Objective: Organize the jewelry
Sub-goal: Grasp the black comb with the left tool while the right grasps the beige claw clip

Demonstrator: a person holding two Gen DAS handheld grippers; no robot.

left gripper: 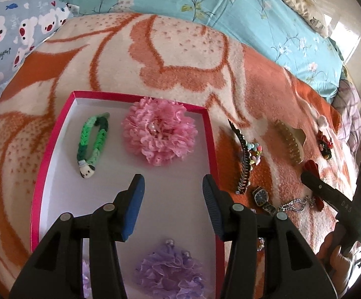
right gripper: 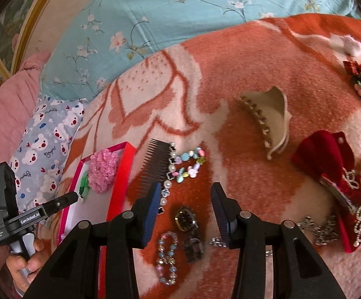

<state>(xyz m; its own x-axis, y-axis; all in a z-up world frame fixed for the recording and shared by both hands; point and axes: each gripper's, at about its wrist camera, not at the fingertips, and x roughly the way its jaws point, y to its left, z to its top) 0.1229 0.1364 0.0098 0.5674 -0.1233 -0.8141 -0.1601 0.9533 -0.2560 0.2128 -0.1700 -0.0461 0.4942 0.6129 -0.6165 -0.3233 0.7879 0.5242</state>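
Your left gripper [left gripper: 173, 186] hangs over the red-rimmed box [left gripper: 206, 134], jaws parted and empty; the pink flower [left gripper: 159, 130] lies just ahead of its tips, the purple flower [left gripper: 170, 269] beneath it. Your right gripper [right gripper: 185, 196] is likewise parted and empty, with the wristwatch [right gripper: 185, 220] on the blanket [right gripper: 242, 57] between its fingers and the bead bracelet [right gripper: 166, 258] beside it.

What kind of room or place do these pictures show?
Most likely a bedroom, with the work done on a bed. An orange and cream blanket covers the surface, a bear-print pillow lies at its edge, and a blue floral quilt lies behind it. Hair accessories and jewelry are spread on the blanket beside a red-rimmed box.
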